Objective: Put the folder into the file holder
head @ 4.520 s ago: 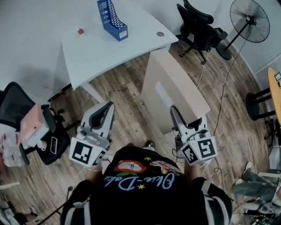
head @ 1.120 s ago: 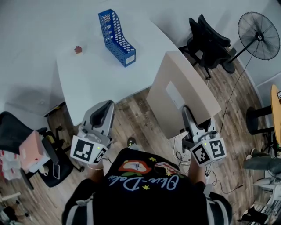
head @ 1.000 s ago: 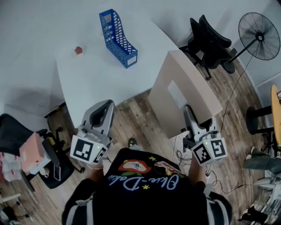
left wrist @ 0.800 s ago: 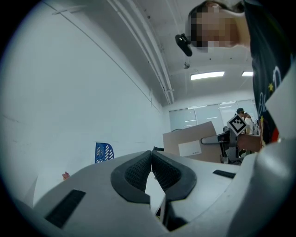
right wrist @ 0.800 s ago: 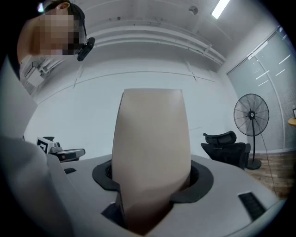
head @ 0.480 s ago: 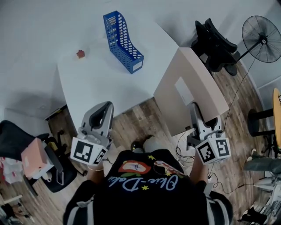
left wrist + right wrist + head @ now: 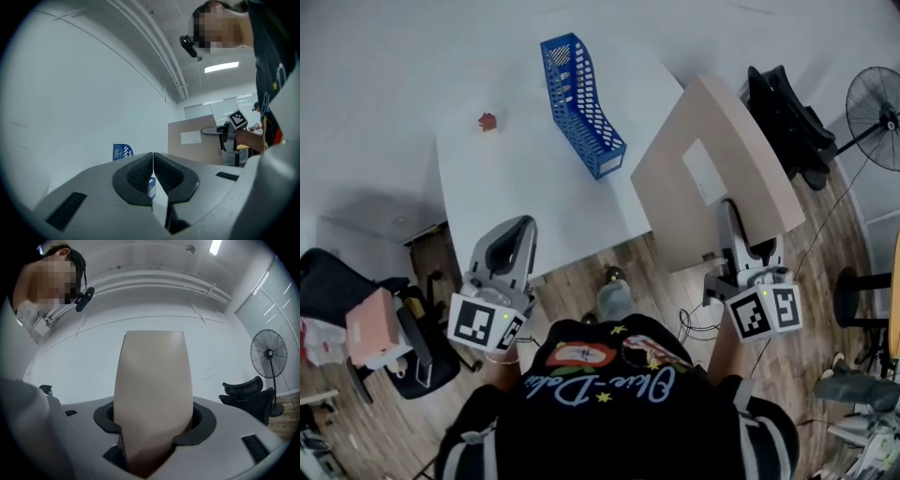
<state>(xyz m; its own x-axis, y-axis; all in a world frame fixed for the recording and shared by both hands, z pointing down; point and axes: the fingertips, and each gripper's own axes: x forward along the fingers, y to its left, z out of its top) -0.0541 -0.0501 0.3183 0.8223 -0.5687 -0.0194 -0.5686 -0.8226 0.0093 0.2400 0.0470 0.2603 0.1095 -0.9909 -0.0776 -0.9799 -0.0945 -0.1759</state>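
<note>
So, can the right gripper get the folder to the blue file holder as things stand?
Probably yes: the right gripper grips the folder, and nothing stands between it and the file holder on the table.

A white table (image 7: 520, 202) bears an upright blue file holder (image 7: 581, 103) and, apart to its left, a small red object (image 7: 487, 121).

Blue slotted file holder (image 7: 584, 108); beige folder (image 7: 750, 155), white label (image 7: 706, 172); white table (image 7: 516, 197); brown wood-grain floor (image 7: 661, 302).
</note>
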